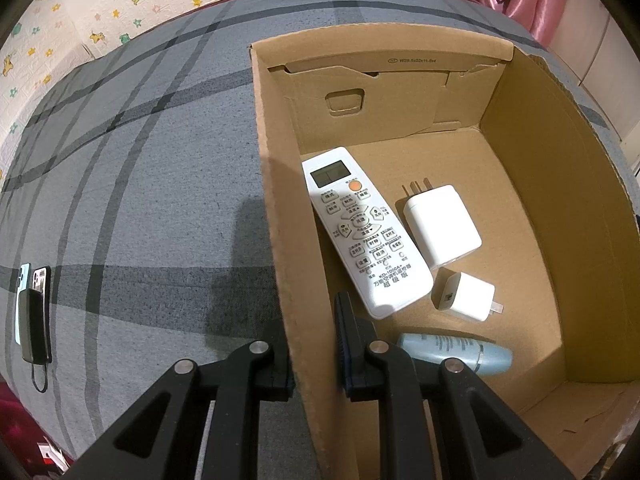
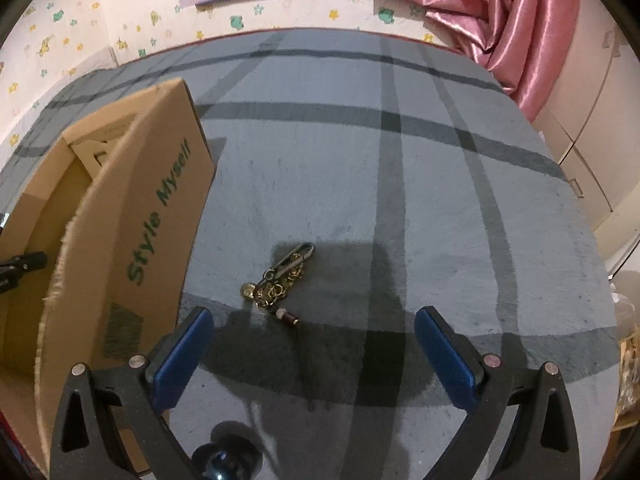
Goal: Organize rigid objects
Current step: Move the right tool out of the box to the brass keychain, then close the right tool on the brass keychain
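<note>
Left wrist view: cardboard box (image 1: 532, 184) filling right half of frame, open top, sitting on grey plaid bedcover (image 1: 140, 184). Inside, on box floor: white AC remote (image 1: 364, 232) lying diagonal at centre, buttons up, near the box's left wall. Just right of it, large white charger (image 1: 440, 226), prongs pointing to upper left. Below that, small white plug adapter (image 1: 464, 296), prongs to the right, just beside remote's lower end. Lower down, pale blue bottle (image 1: 456, 354) on its side, partly hidden behind gripper linkage. Left gripper (image 1: 316, 344) straddling box's left wall — one finger outside, one inside, pinching the cardboard edge w/ wall between pads. Far left edge of frame: phones w/ dark power bank (image 1: 34, 312) stacked on bedcover, well apart from box.

Right wrist view: right gripper (image 2: 314, 344) spread wide, blue pads (image 2: 182, 360) apart, nothing between them. Keychain (image 2: 280, 280) w/ carabiner and brass charms lying on bedcover at centre frame, just ahead of the fingers, outside the box. Box at left of frame, green "Style Myself" print on outer wall. Pink curtain (image 2: 500, 12) in upper right.
</note>
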Available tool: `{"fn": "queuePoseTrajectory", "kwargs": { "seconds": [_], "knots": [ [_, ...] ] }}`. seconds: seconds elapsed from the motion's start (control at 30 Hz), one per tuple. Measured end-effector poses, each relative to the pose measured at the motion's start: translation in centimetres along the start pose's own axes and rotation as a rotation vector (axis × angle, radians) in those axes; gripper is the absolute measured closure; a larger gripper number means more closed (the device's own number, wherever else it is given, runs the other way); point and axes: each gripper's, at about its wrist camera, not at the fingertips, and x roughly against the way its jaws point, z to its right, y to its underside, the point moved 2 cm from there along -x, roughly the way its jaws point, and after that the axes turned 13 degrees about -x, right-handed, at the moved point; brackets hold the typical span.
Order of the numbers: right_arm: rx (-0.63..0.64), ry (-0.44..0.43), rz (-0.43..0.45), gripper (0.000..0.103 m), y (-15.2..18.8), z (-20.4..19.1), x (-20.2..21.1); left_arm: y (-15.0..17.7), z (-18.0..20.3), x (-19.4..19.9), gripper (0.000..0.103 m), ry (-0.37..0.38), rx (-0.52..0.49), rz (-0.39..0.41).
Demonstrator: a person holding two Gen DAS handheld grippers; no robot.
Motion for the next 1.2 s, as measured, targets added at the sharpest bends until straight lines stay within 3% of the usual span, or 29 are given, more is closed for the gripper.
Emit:
{"fn": "queuePoseTrajectory", "kwargs": {
  "seconds": [0.53, 0.93, 1.0, 1.1, 1.2],
  "knots": [
    [0.051, 0.008, -0.092, 0.001, -0.2, -0.8, -5.9, -0.1, 0.4, 0.1, 0.085, -0.012, -0.004, -0.001],
    [0.052, 0.017, -0.1, 0.001, -0.8, -1.2, -7.9, -0.1, 0.4, 0.1, 0.085, -0.01, 0.002, -0.002],
    [0.048, 0.012, -0.1, 0.005, -0.8, -1.4, -7.9, -0.1, 0.5, 0.1, 0.085, -0.011, 0.0, -0.002],
    [0.042, -0.001, -0.104, 0.021, -1.5, -1.2, -8.0, 0.0, 0.5, 0.1, 0.085, -0.009, 0.003, -0.001],
    [0.029, -0.019, -0.102, 0.061, -1.7, -1.1, -7.6, -0.1, 0.5, 0.1, 0.085, -0.009, 0.004, -0.001]
  ]
}}
